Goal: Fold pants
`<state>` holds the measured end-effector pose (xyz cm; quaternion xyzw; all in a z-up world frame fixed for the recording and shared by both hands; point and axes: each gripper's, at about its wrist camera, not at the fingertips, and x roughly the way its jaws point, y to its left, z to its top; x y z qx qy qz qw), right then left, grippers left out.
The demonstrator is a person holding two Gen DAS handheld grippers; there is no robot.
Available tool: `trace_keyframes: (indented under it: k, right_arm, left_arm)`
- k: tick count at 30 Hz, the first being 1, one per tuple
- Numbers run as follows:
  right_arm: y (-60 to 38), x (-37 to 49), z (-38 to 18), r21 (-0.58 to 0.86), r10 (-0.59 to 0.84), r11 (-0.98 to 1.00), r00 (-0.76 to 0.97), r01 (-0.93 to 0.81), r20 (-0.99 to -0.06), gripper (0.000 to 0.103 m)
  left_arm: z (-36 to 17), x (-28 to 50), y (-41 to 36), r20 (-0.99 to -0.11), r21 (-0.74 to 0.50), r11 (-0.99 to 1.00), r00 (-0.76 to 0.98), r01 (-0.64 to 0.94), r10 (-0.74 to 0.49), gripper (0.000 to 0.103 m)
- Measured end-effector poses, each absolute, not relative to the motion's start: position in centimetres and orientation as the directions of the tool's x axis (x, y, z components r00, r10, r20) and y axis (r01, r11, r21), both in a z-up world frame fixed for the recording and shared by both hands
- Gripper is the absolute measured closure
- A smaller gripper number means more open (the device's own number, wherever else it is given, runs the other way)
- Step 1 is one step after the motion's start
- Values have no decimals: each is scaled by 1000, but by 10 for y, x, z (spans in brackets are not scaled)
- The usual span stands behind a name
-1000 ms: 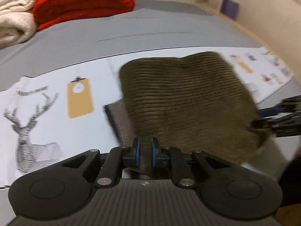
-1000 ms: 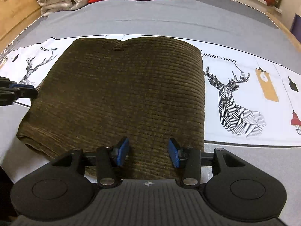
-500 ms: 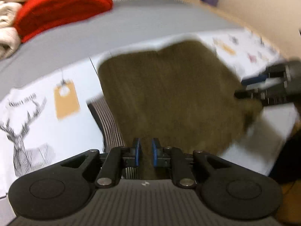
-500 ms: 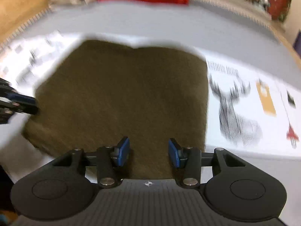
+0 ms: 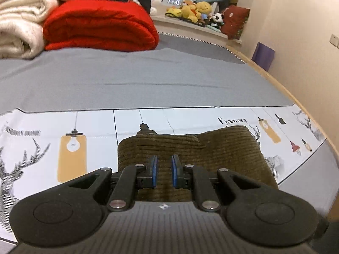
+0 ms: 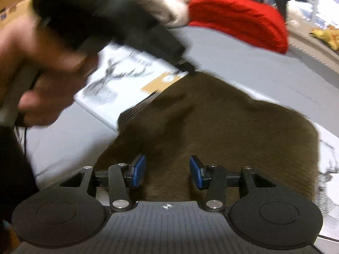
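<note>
The folded brown corduroy pants (image 5: 222, 148) lie flat on a white printed sheet (image 5: 95, 127). In the left wrist view my left gripper (image 5: 163, 169) hovers over their left part. Its blue pads stand almost together and no cloth shows pinched between them. In the blurred right wrist view the pants (image 6: 222, 127) fill the middle. My right gripper (image 6: 167, 171) stands open above their near edge with nothing between its fingers. A person's hand (image 6: 42, 74) holds the left gripper (image 6: 187, 68), whose tip is at the pants' far left corner.
A grey bed cover (image 5: 148, 78) stretches beyond the sheet. A folded red blanket (image 5: 99, 29) and cream blankets (image 5: 19, 25) are stacked at the far end. Plush toys (image 5: 190, 10) sit on a ledge behind. The bed's wooden edge (image 5: 275, 80) and a wall run along the right.
The left gripper has risen and tilted up, so the pants sit lower and smaller in its view. The right gripper has rolled and shifted. The left hand now fills its upper left.
</note>
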<state>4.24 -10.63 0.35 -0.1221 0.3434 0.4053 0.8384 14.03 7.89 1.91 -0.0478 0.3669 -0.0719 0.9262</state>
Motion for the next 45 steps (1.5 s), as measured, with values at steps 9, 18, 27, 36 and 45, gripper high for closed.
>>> trace_keyframes:
  k: [9,18,27,36,45]
  right_arm:
    - [-91,43,4,-20,587,535,389,-844,-710,62]
    - [-207,176,44,145,399,908,707,-393,-585,53]
    - [-211,238,-9,111,248,961,610,-254,-753,55]
    - [-243,165,54,213,220,972,723,-104,-655,36]
    - [-277,19,102,288,278,947,815,-143,-509,5]
  left_arm:
    - [-24,185,88,-819,-17,1000,573,21,-26,98]
    - [-23,186,92,-821,-51,999,568,10,-48,98]
    - [-19,183,87,-817,-39,999,575,26,-47,94]
    - [26,124,53,-683,103,989,731,102,-4,40]
    - [121,16,32,-412,176,984,908,-4,77,2]
